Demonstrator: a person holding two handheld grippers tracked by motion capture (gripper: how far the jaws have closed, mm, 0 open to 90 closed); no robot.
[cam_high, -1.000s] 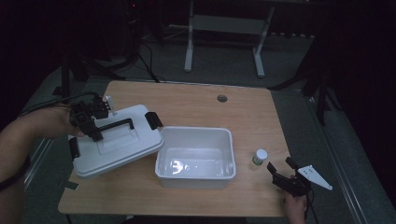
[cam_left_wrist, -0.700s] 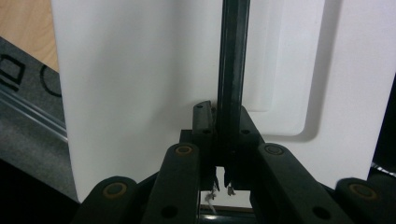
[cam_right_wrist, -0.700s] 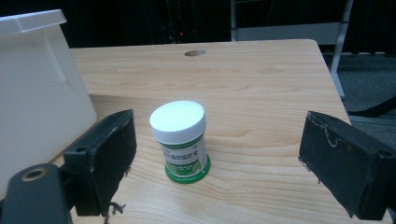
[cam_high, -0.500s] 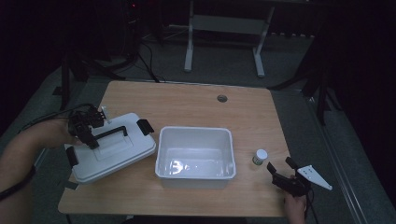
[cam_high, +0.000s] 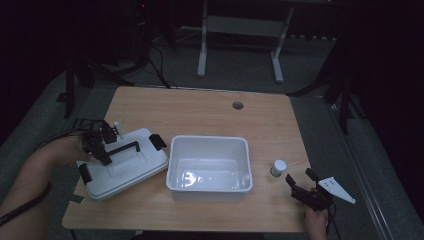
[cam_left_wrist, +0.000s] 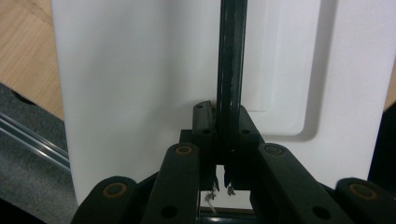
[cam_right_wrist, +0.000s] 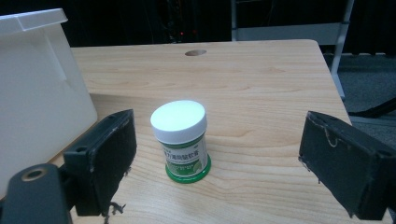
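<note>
A white lid (cam_high: 125, 167) with a black handle (cam_high: 124, 148) and black latches lies on the table's left part, beside an open white bin (cam_high: 209, 186). My left gripper (cam_high: 102, 147) is shut on that handle. In the left gripper view the jaws (cam_left_wrist: 222, 121) pinch the black handle (cam_left_wrist: 231, 70) over the lid (cam_left_wrist: 140, 93). A small white-capped bottle with a green label (cam_high: 278, 167) stands right of the bin. My right gripper (cam_high: 299, 176) sits open just short of it. In the right gripper view the bottle (cam_right_wrist: 182, 140) stands between the wide-apart jaws of the right gripper (cam_right_wrist: 224, 158).
The bin wall (cam_right_wrist: 37, 84) rises close on the left of the right gripper. A round hole (cam_high: 238, 105) sits near the table's far edge. The front right table corner is close to my right hand. A metal stand (cam_high: 240, 30) is on the floor behind.
My left gripper has carried the lid leftward, away from the bin's rim, and brought it down beside the bin. The right gripper and bottle have not moved.
</note>
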